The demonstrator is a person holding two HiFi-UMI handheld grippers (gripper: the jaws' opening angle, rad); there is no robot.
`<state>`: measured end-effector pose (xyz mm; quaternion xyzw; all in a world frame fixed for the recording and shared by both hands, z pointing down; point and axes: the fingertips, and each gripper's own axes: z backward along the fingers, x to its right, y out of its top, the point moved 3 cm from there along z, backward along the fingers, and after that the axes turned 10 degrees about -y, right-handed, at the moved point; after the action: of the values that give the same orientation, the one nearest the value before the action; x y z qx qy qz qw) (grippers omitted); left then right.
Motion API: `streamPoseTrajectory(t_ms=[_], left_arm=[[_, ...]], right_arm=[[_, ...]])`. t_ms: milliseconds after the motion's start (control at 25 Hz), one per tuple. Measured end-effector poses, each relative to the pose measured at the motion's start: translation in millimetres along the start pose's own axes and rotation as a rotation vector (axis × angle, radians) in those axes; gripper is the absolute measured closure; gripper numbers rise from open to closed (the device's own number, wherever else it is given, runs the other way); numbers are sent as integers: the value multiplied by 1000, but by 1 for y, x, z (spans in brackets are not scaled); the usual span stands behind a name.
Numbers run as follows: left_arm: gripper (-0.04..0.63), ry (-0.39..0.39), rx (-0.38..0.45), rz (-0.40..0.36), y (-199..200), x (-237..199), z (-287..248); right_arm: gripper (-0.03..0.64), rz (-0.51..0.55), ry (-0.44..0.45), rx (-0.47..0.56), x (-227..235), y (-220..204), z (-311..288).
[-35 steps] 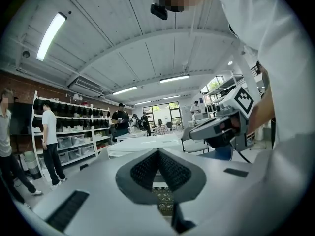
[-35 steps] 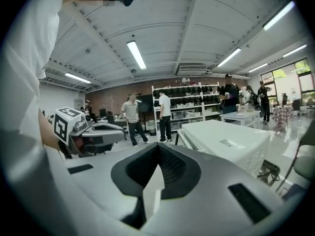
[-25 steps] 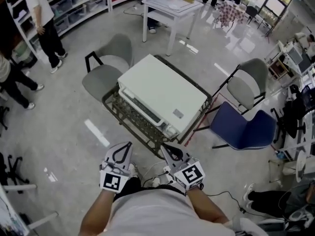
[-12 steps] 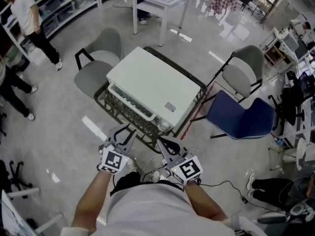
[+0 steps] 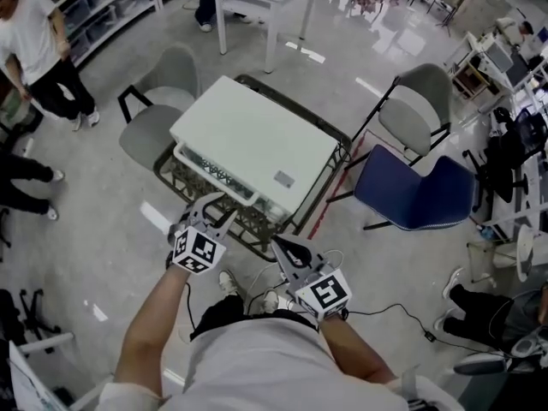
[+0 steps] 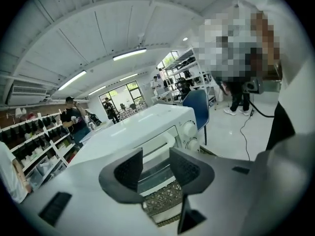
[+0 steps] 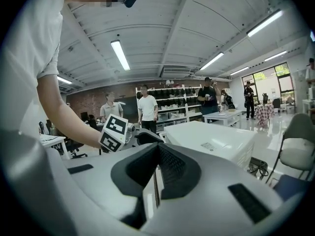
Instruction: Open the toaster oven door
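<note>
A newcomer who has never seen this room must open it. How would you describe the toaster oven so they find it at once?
Mid-floor, between a grey chair and a blue chair, stands a low dark wire-mesh table. On it sits the toaster oven: a white box, its glass door under a white bar handle, two round knobs beside. Its neighbours are all chairs.

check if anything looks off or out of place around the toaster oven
Nothing looks spilled or damaged. The toaster oven sits flat on its low mesh table with its door shut. The only untidy thing is a black cable trailing loose across the floor, at the head view's lower right, which could be a trip hazard.
</note>
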<state>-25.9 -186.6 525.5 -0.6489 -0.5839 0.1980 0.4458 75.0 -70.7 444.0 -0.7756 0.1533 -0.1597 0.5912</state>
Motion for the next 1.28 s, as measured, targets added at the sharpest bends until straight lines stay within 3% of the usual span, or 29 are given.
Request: streamPoseTrajectory(t_ms=[440, 800, 1120, 1280], left_arm=[[313, -126, -193, -133, -14, -10, -34], [301, -232, -329, -283, -22, -16, -55], [304, -263, -375, -334, -28, -20, -57], [304, -273, -364, -297, -30, -17, -55]], right_arm=[[594, -6, -19, 8, 8, -1, 5], [594, -16, -31, -19, 9, -8, 5], [594, -22, -48, -15, 11, -9, 4], [594, -18, -41, -18, 8, -8, 1]])
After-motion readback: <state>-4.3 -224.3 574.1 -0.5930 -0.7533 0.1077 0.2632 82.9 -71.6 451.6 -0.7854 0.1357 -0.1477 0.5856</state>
